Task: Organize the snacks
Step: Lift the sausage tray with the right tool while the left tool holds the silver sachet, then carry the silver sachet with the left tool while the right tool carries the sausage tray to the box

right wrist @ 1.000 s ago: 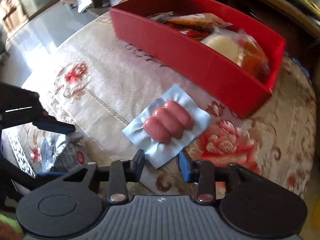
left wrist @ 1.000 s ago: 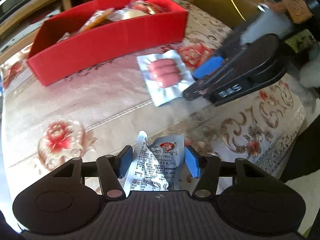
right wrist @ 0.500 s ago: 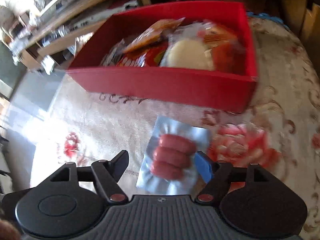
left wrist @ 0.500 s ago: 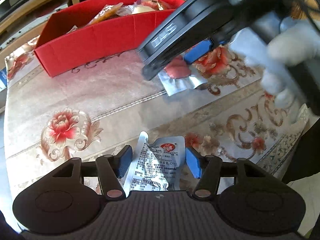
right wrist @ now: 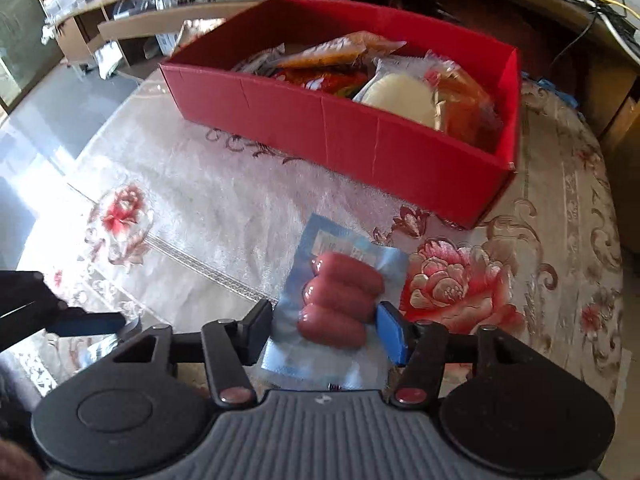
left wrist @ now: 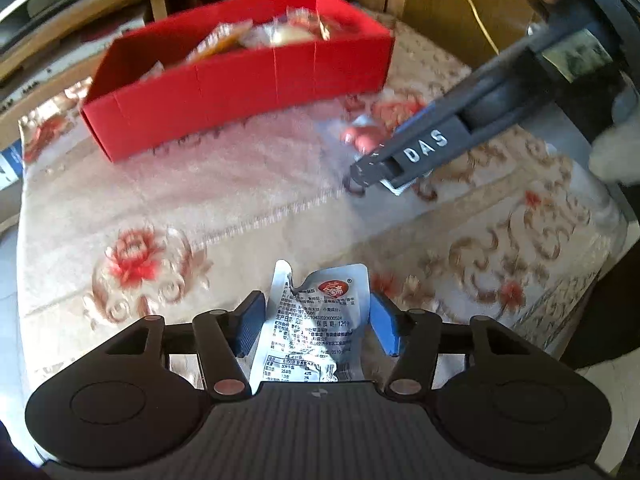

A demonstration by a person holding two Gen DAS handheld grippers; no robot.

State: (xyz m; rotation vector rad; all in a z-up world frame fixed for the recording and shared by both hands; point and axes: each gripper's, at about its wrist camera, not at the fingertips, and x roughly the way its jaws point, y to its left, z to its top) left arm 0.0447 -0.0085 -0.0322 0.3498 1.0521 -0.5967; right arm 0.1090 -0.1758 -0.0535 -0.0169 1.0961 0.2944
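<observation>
My left claw (left wrist: 316,326) holds a crinkled silver foil packet (left wrist: 316,320), its blue pads pressed against both edges; the packet has a torn top, fine black print and a round red logo. My right claw (right wrist: 324,330) is closed on a clear vacuum-sealed sausage pack (right wrist: 336,308): three plump, glossy pink sausages side by side in smooth bluish film, pinched between a black pad and a blue one. From the left view the right claw shows as a dark bar with white letters, at the right, near the box's right end.

Beyond both claws, at the far side of the desk (right wrist: 224,208), stands a red cardboard box (right wrist: 340,136), long and shallow with creased walls. Inside lie crumpled orange and red wrappers and a pale round bun (right wrist: 396,96) in clear plastic.

The desk wears a shiny beige cloth, woven with red peonies and brown scrolls. Behind it run pale wooden shelves (right wrist: 192,4) with papers, and cables at the far right.
</observation>
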